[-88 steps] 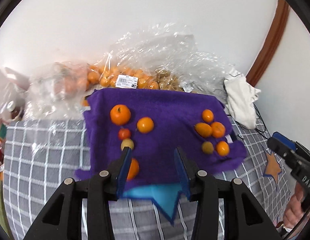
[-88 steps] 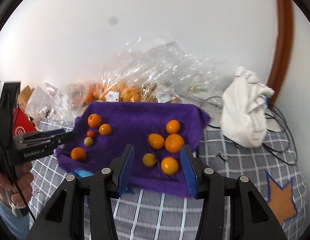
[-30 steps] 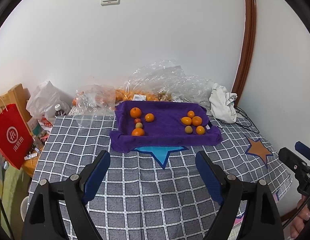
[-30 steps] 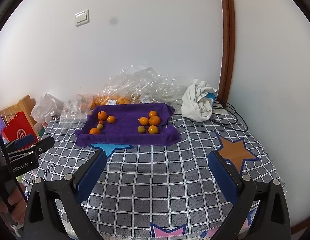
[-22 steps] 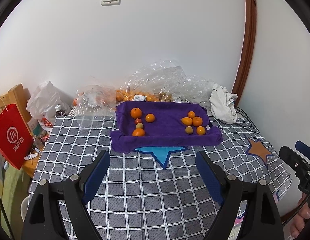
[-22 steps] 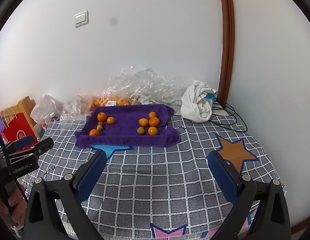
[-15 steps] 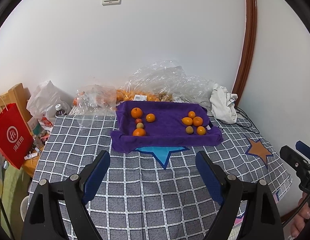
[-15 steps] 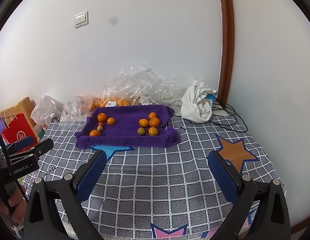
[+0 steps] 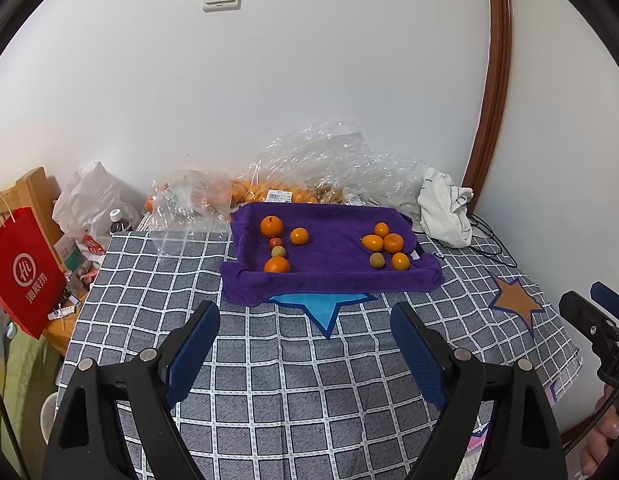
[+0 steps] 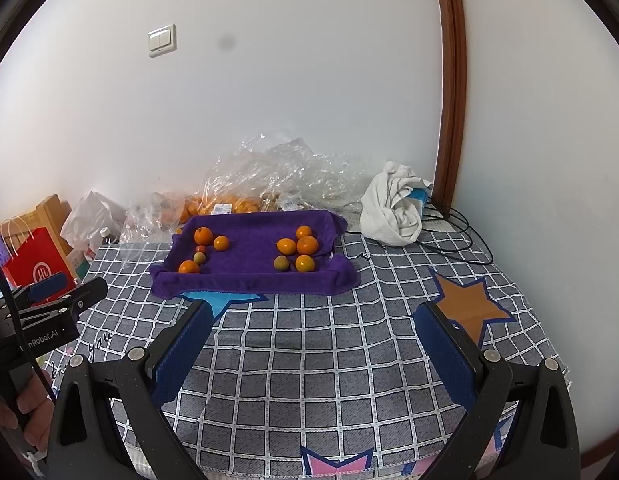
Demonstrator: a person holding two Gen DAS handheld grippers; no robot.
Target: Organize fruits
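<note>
A purple towel (image 9: 333, 246) (image 10: 249, 258) lies at the far side of the checked tablecloth. On it sit two groups of fruit: a left group (image 9: 275, 240) (image 10: 201, 250) with oranges, a small red fruit and a greenish one, and a right group (image 9: 383, 249) (image 10: 299, 253) of several orange fruits and a greenish one. My left gripper (image 9: 303, 342) is open and empty, well back from the towel. My right gripper (image 10: 313, 338) is open and empty, also well back.
Clear plastic bags with more oranges (image 9: 277, 194) lie against the wall behind the towel. A white cloth (image 9: 443, 212) and black cables (image 10: 453, 236) are at the right. A red paper bag (image 9: 23, 272) and clutter stand left of the table. The wall is close on the right.
Since 2.9 s ago both grippers have pulled far back from the towel and opened wide. Over the last second nothing has visibly moved.
</note>
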